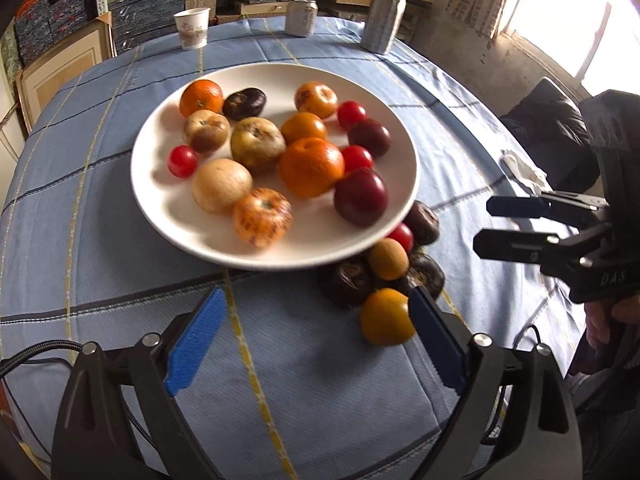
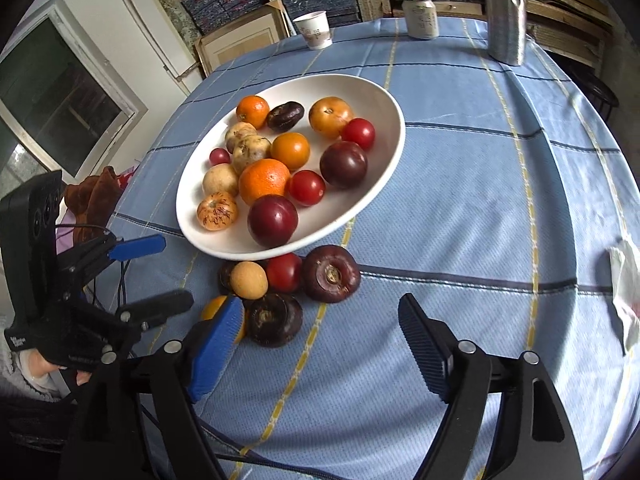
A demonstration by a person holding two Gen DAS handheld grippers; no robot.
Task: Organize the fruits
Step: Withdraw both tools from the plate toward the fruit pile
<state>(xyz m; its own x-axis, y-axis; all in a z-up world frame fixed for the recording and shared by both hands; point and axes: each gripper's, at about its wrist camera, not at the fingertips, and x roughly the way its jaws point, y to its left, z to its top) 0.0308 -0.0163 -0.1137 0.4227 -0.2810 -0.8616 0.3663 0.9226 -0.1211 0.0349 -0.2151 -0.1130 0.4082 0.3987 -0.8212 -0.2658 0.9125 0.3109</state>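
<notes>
Fruits [image 1: 312, 166] on plate [image 1: 160, 200]; both hand-held grippers agape, empty; brown cloth [image 2: 96, 196] only right view.

daylight from a blown-out window [image 1: 568, 20], soft shadows on the tablecloth [image 1: 120, 208], slight blur, bent fisheye edges.

Mixed fruits [image 1: 311, 166] heaped on white plate [image 1: 168, 216] — six more fruits [image 2: 330, 273] beside it

White plate [image 1: 160, 208] of mixed fruit on blue checked tablecloth [image 1: 320, 380], loose fruit [image 1: 386, 316] beside.
</notes>
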